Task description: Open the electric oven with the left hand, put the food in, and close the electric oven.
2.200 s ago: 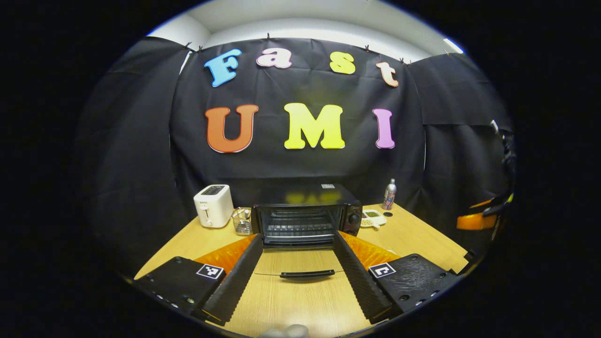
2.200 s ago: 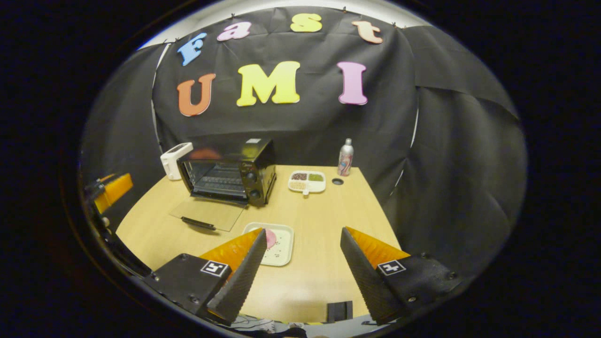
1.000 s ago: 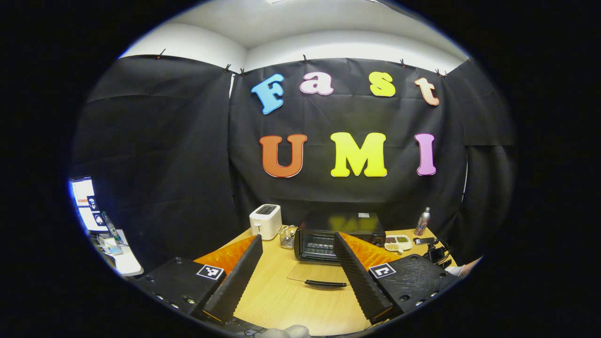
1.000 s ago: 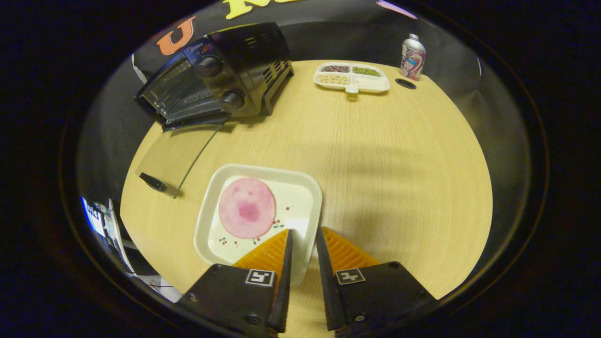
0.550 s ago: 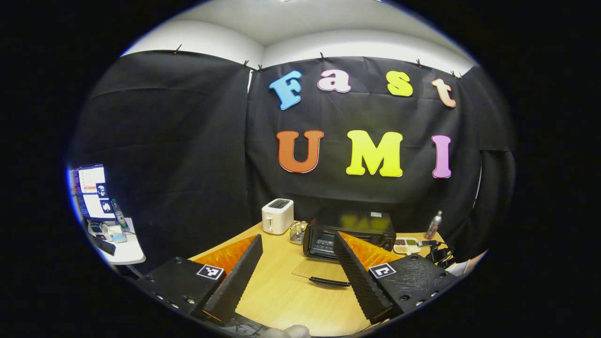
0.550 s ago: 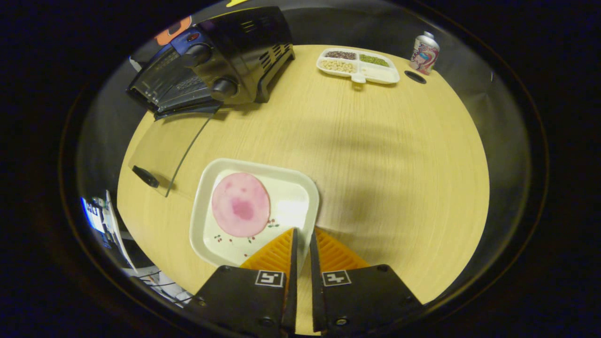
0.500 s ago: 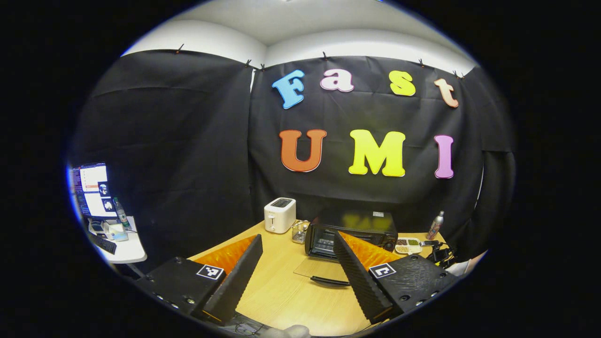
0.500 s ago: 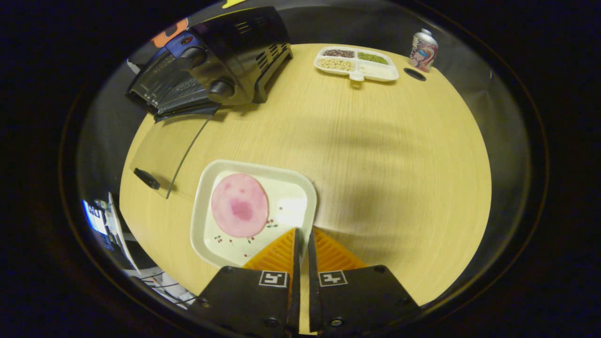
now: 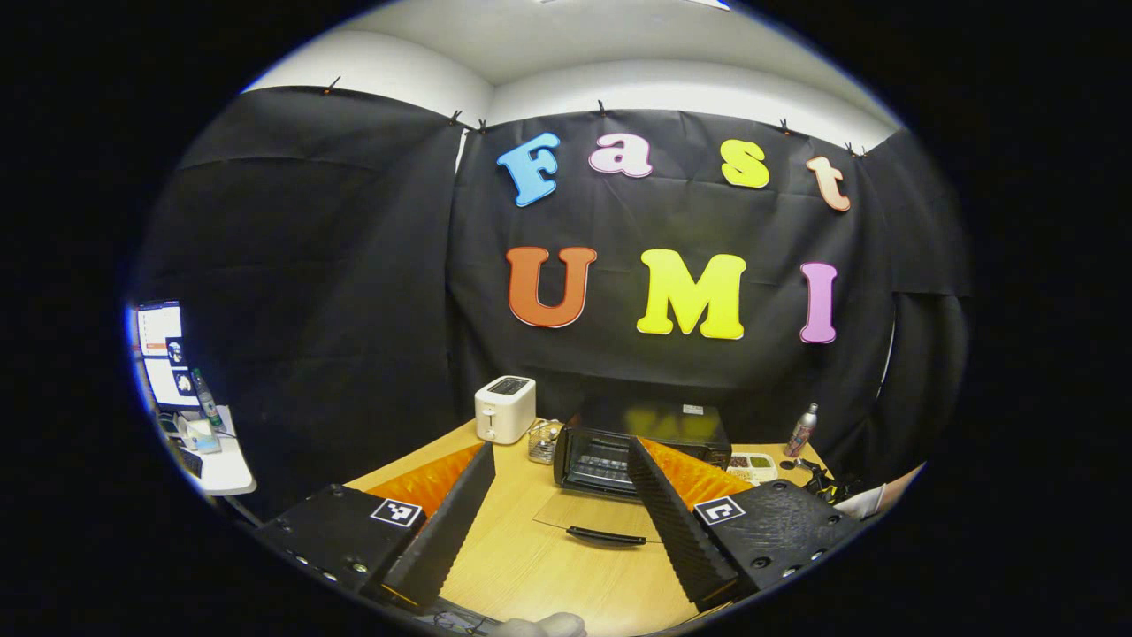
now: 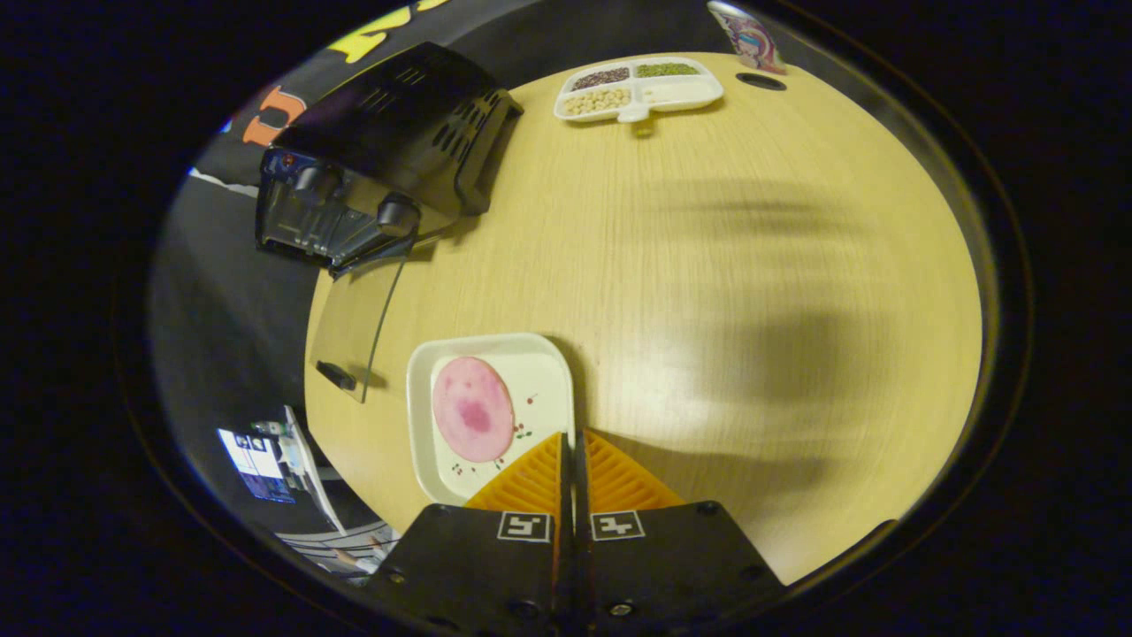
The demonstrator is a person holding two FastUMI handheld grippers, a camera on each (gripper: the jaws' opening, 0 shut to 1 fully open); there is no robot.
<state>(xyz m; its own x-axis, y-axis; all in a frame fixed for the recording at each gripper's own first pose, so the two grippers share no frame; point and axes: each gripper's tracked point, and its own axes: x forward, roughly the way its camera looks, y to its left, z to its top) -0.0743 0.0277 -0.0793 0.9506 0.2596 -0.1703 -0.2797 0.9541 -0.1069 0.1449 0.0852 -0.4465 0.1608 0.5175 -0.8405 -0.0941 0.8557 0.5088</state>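
STEP: food transfer — oven (image 9: pixel 641 447) door (image 10: pixel 354 327) already down flat on worktop (image 10: pixel 707 265) | RIGHT: right gripper (image 10: pixel 570 460) jaws closed on near rim of plate (image 10: pixel 491 411); ham slice (image 10: pixel 472 409) lies on it | LEFT: left gripper (image 9: pixel 557 509) jaws wide apart, empty | NEXT: carry plate level to oven mouth — clear the door.

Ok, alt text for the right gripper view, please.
The right tool is shut on the rim of a white square plate holding a pink round slice. Beyond, on the wooden table, the black oven stands with its glass door folded down.
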